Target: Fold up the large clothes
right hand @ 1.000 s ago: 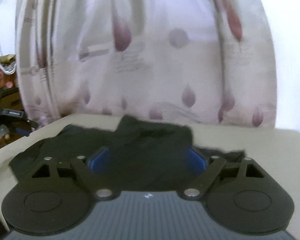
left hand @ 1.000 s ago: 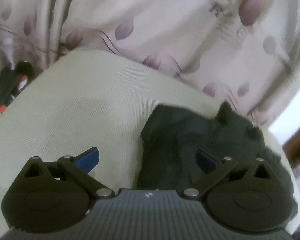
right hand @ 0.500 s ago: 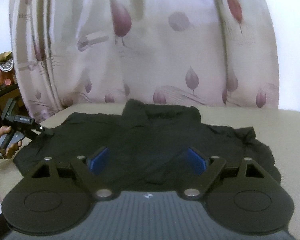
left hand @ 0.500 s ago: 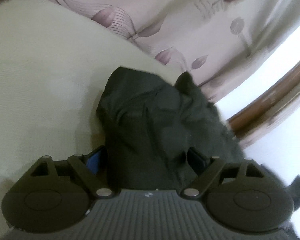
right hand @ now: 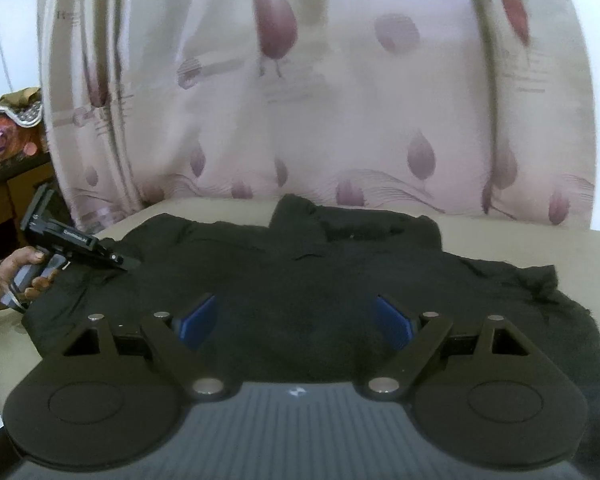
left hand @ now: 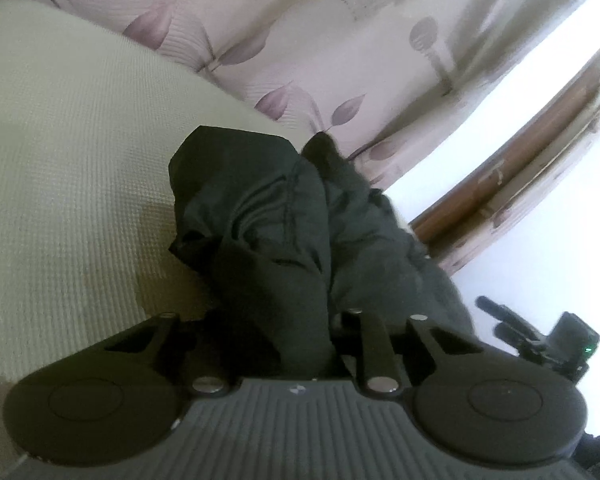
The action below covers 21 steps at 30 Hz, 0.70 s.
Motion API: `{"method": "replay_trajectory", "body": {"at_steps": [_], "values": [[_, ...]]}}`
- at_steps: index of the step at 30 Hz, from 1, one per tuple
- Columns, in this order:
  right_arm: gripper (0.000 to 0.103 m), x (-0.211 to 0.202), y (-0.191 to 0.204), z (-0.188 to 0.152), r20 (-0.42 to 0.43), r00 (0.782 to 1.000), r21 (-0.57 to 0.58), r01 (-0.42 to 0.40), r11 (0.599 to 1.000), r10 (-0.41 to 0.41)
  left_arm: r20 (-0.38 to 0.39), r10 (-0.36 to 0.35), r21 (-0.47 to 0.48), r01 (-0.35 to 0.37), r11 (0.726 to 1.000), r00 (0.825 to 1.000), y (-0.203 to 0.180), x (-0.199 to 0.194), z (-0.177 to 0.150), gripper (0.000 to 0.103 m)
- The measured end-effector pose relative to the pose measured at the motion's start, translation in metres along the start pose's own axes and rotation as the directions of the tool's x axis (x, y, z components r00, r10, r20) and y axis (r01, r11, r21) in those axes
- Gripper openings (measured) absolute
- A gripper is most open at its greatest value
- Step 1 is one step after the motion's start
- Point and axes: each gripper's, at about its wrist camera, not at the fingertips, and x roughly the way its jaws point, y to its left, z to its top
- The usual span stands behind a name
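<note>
At the far left of the right wrist view, a person's hand (right hand: 20,276) gripped the handle of the left tongs (right hand: 126,266), whose tips met the left edge of the large black fabric garment (right hand: 300,280). In the left wrist view those left tongs (left hand: 300,344) were closing, with a bunched fold of the garment (left hand: 268,248) between the jaws and the pads hidden under the cloth. The garment lay spread across the cream textured desk (right hand: 520,244), from its left edge almost to its right. Above the garment's near part, the right tongs (right hand: 296,322) hovered with blue pads (right hand: 198,322) wide apart, holding nothing. Behind the desk hung a pale curtain with mauve leaf prints (right hand: 320,120).
</note>
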Motion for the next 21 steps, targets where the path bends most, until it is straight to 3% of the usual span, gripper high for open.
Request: {"method": "replay_trajectory", "body": {"at_steps": [5,6,7,9,10,11,12,13,15,16,19,21], "values": [[0.086,0.005,0.009,0.000,-0.001,1.000,-0.043,-0.022,0.999,0.022,-0.031,-0.013,-0.045,0.011,0.999,0.999,0.002,-0.007,-0.015,0.031],[0.086,0.005,0.011,0.000,-0.002,1.000,-0.058,-0.024,0.998,0.024,-0.044,-0.017,-0.063,0.014,0.998,0.999,0.004,-0.008,-0.016,0.037],[0.086,0.006,0.014,0.001,-0.006,0.999,-0.083,-0.038,0.996,0.037,-0.060,-0.028,-0.074,0.024,0.997,0.998,0.005,-0.007,-0.017,0.053],[0.085,0.005,0.020,0.002,-0.013,0.998,-0.153,-0.068,0.986,0.067,-0.077,-0.045,-0.053,0.041,0.998,0.996,0.003,-0.007,-0.020,0.064],[0.070,0.004,0.024,0.003,-0.012,0.997,-0.198,-0.071,0.978,0.070,-0.082,-0.054,-0.035,0.051,0.998,0.995,0.000,-0.007,-0.020,0.073],[0.042,0.005,0.028,0.004,-0.022,0.997,-0.234,-0.071,0.970,0.068,-0.087,-0.067,-0.024,0.065,0.998,0.994,-0.004,-0.007,-0.021,0.079],[0.033,0.009,0.032,0.006,-0.039,0.998,-0.276,-0.057,0.959,0.048,-0.092,-0.077,-0.009,0.076,0.997,0.993,-0.008,-0.005,-0.022,0.086],[0.026,0.011,0.034,0.007,-0.043,0.998,-0.303,-0.047,0.952,0.036,-0.093,-0.063,0.005,0.064,0.998,0.994,-0.012,-0.003,-0.023,0.087],[0.019,0.016,0.037,0.009,-0.054,0.997,-0.332,-0.067,0.941,0.052,-0.078,-0.016,0.030,0.018,0.999,0.997,-0.020,0.002,-0.025,0.078],[0.018,0.019,0.039,0.010,-0.069,0.996,-0.341,-0.078,0.937,0.058,-0.070,-0.001,0.029,0.003,1.000,0.998,-0.022,0.004,-0.027,0.061],[0.018,0.032,0.048,0.002,-0.128,0.991,-0.407,-0.077,0.910,0.027,-0.021,0.001,-0.013,-0.002,1.000,1.000,-0.024,0.000,-0.033,0.037],[0.018,0.043,0.047,-0.012,-0.176,0.984,-0.432,-0.079,0.898,0.002,0.025,-0.003,-0.053,0.004,0.999,1.000,-0.028,-0.010,-0.034,0.030]]}}
